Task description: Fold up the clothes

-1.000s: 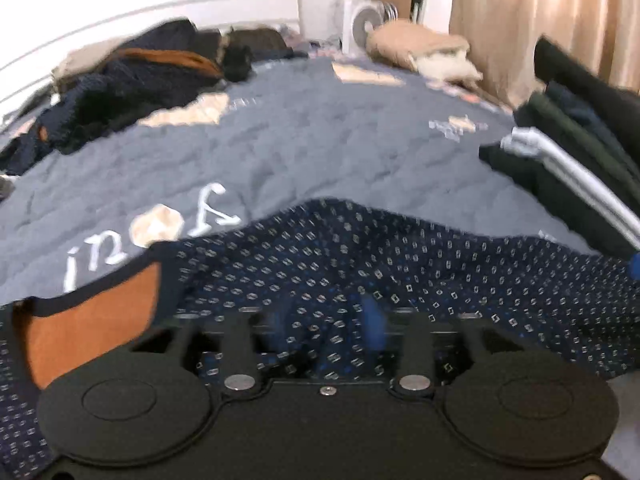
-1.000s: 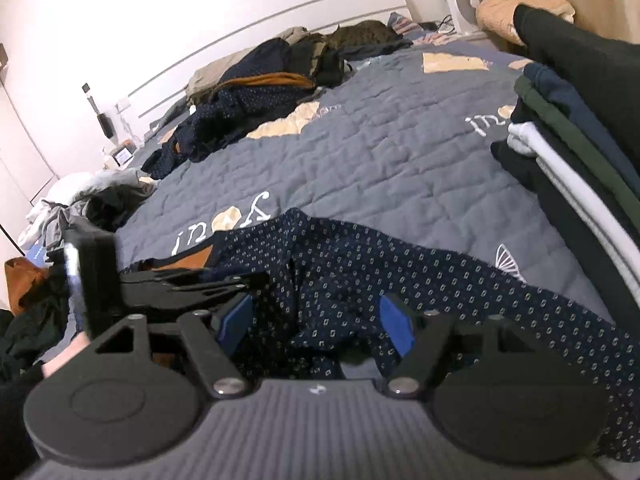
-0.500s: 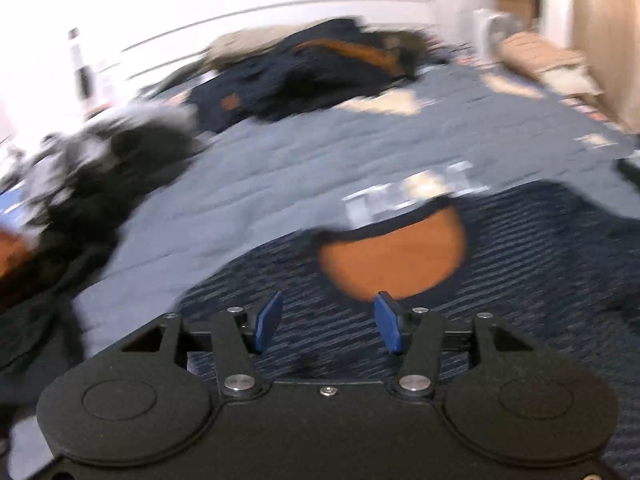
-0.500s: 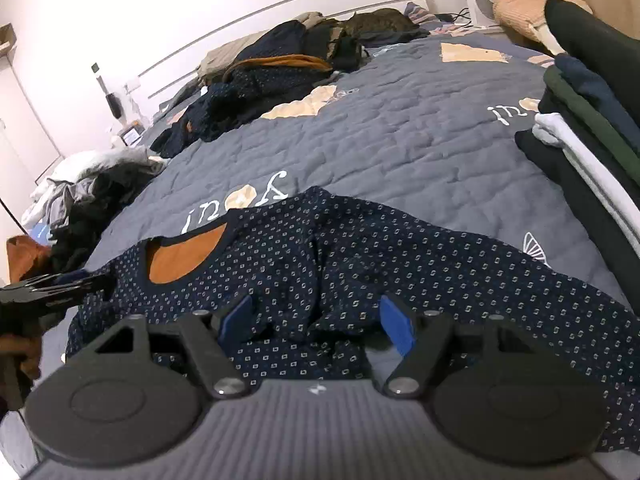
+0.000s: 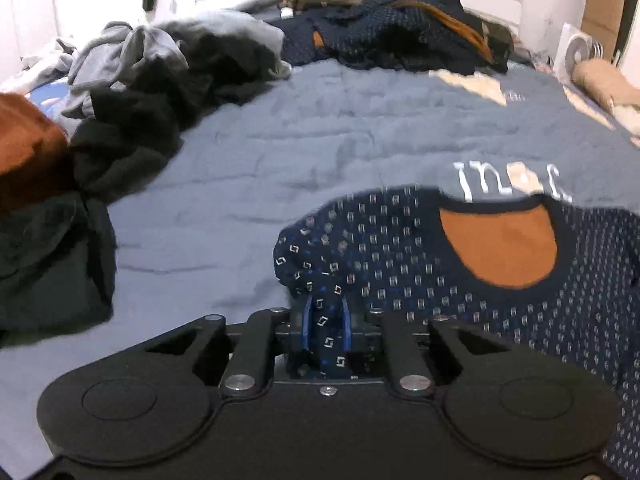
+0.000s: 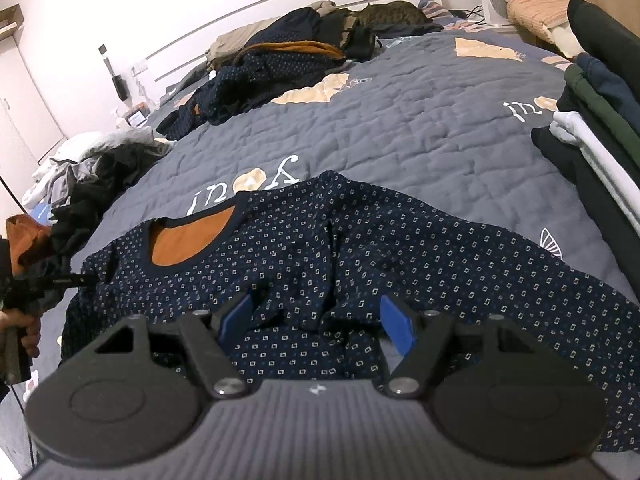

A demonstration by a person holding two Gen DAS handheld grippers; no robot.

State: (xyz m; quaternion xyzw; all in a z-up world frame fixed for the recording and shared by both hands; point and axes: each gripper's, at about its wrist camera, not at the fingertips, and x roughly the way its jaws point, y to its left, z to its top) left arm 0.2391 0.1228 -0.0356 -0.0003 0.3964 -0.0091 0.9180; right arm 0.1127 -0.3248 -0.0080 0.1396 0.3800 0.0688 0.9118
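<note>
A grey quilted bed (image 6: 420, 128) carries the patterned sweater (image 6: 360, 248). The left tool (image 5: 326, 330) is closing on its shoulder; the right tool (image 6: 316, 320) hovers released above it. Next, probably, the right must grip cloth too.

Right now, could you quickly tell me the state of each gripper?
Left gripper: jaws closing, a bunch of the navy patterned sweater pinched between them.
Right gripper: open above the sweater, gripping nothing.

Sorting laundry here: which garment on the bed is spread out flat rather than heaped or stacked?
The navy patterned sweater with the orange neck lining, lying nearest the right gripper; the others are crumpled heaps or folded.
</note>
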